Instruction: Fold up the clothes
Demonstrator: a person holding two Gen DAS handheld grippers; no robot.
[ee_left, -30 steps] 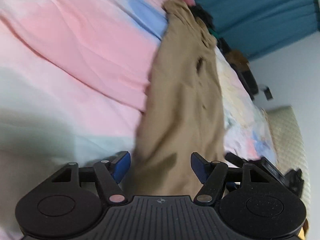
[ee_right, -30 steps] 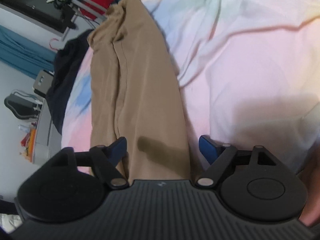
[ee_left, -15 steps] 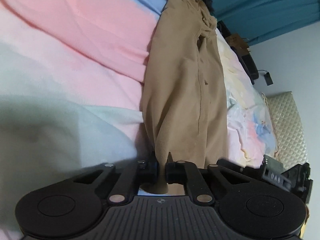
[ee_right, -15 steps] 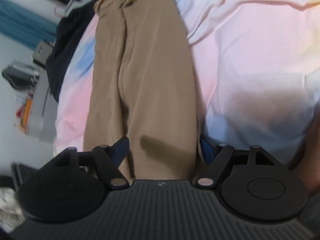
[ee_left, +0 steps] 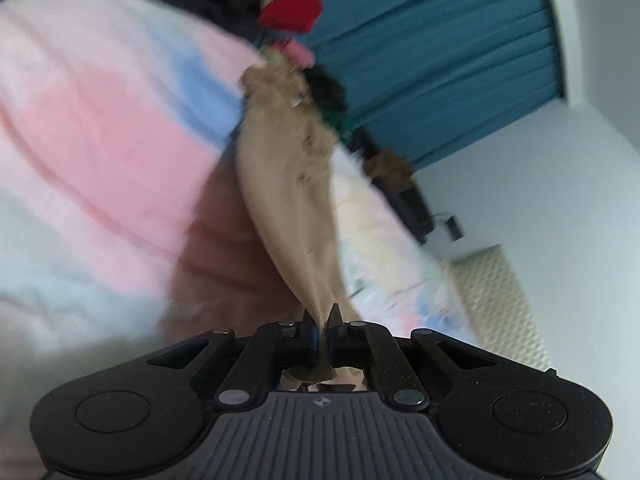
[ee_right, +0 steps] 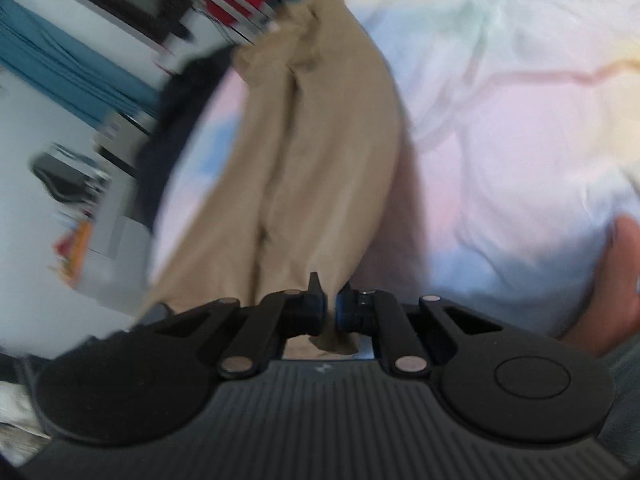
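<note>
The garment is plain tan, the bedsheet a pastel tie-dye of pink, blue, white and pale yellow, the curtain teal, both black grippers matte, the wall white.

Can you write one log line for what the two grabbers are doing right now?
left gripper: shut on tan pants | right gripper: shut on tan pants | pants: near end lifted off pastel bedsheet

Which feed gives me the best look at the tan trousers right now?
Right wrist: the tan trousers fill its centre, both legs and the fold between them visible up to the right tongs. Left wrist shows a narrower, blurrier strip rising from the left tongs.
</note>
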